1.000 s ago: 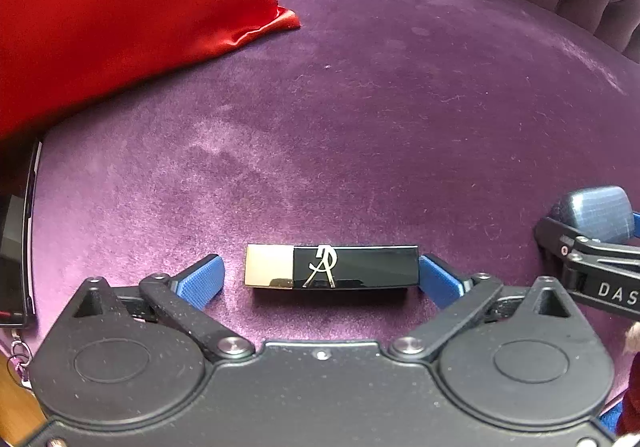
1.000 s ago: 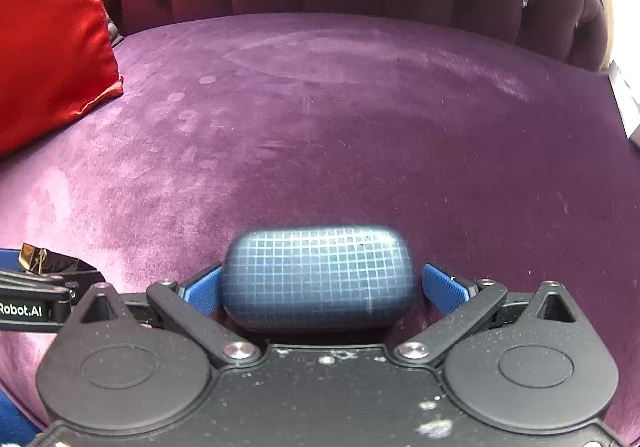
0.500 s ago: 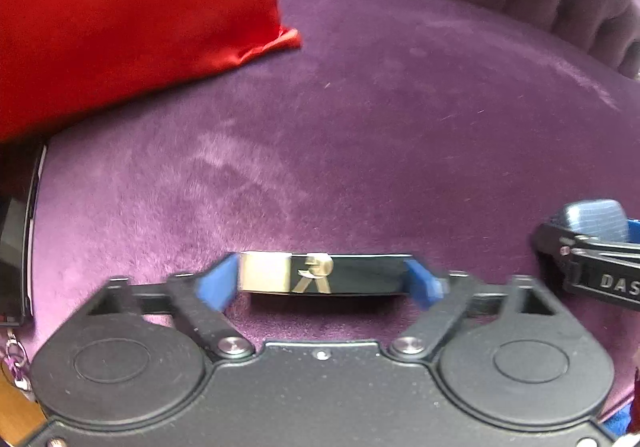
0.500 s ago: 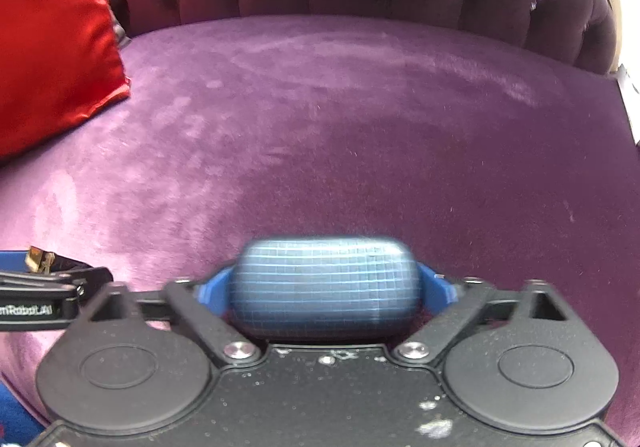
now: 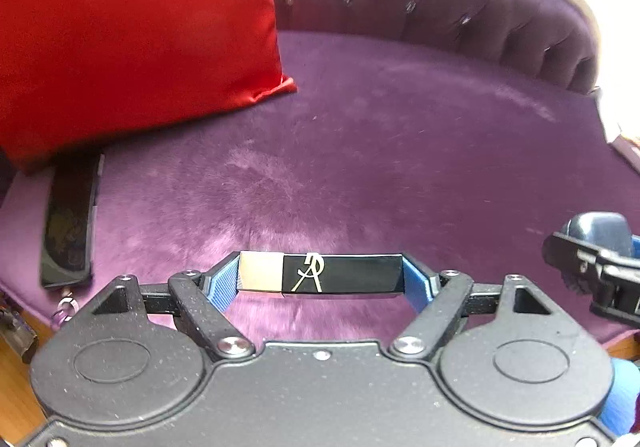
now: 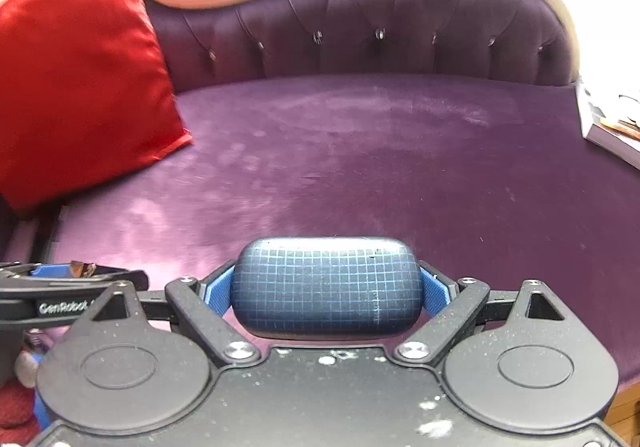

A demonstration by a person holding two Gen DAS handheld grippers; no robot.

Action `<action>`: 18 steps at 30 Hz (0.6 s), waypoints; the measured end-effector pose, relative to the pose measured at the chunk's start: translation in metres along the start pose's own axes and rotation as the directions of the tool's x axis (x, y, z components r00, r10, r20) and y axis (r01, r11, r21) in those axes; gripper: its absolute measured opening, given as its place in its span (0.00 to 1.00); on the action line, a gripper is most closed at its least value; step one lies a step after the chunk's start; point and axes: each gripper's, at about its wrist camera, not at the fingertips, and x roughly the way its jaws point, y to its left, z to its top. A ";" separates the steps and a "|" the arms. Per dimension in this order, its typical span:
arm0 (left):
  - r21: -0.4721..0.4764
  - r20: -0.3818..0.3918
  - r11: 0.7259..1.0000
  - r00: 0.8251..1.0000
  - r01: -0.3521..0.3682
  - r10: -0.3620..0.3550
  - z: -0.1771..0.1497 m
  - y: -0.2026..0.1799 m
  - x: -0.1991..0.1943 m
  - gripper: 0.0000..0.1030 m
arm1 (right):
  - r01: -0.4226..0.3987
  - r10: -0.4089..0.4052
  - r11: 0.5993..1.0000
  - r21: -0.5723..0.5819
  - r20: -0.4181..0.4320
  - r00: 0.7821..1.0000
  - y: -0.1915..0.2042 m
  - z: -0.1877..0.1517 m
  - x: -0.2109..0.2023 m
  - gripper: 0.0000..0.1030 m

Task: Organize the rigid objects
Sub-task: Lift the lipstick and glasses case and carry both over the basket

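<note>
**Ana:** Both sets of jaws were clamped on something. The left gripper (image 5: 322,279) had its blue pads pressed on the two short ends of the black-and-gold bar (image 5: 321,275), low in the middle of the left wrist view. The right gripper (image 6: 327,289) gripped the blue grid-patterned case (image 6: 327,287) the same way, end to end, bottom centre of its own view.

**Ben:** Were the things resting on the seat?

**Ana:** I judged not; each looked clear of the purple velvet seat (image 6: 380,167), though the fisheye made that hard to swear to.

**Ben:** So how should the carry be done well?

**Ana:** Keep each grip steady and level. The bar was glossy and held only at its ends, so a tilt or jolt could let it slip. The case was rounded, so the pads had little flat surface to bite.

**Ben:** Anything to steer around?

**Ana:** The red cushion (image 5: 132,31) filled the upper left, and a dark phone-like slab (image 5: 70,223) lay at the left edge below it. The two grippers sat close together, so I would keep them apart and set the things down side by side on bare velvet.
</note>
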 end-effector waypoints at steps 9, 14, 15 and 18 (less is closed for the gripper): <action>0.029 0.091 0.999 0.996 0.018 -0.020 -0.055 -0.004 -0.079 0.74 | -0.036 0.033 0.999 0.030 0.086 0.996 0.008 -0.069 -0.099 0.88; 0.031 0.064 0.999 0.997 0.029 -0.031 -0.092 -0.003 -0.092 0.74 | -0.035 0.032 0.999 0.027 0.090 0.995 0.018 -0.115 -0.128 0.88; 0.032 0.057 0.999 0.998 0.029 -0.030 -0.100 -0.003 -0.092 0.74 | -0.028 0.026 0.999 0.021 0.091 0.995 0.020 -0.122 -0.130 0.88; 0.029 0.048 0.999 0.998 0.026 -0.027 -0.121 -0.002 -0.095 0.74 | 0.002 -0.002 1.000 -0.010 0.096 0.995 0.031 -0.145 -0.139 0.88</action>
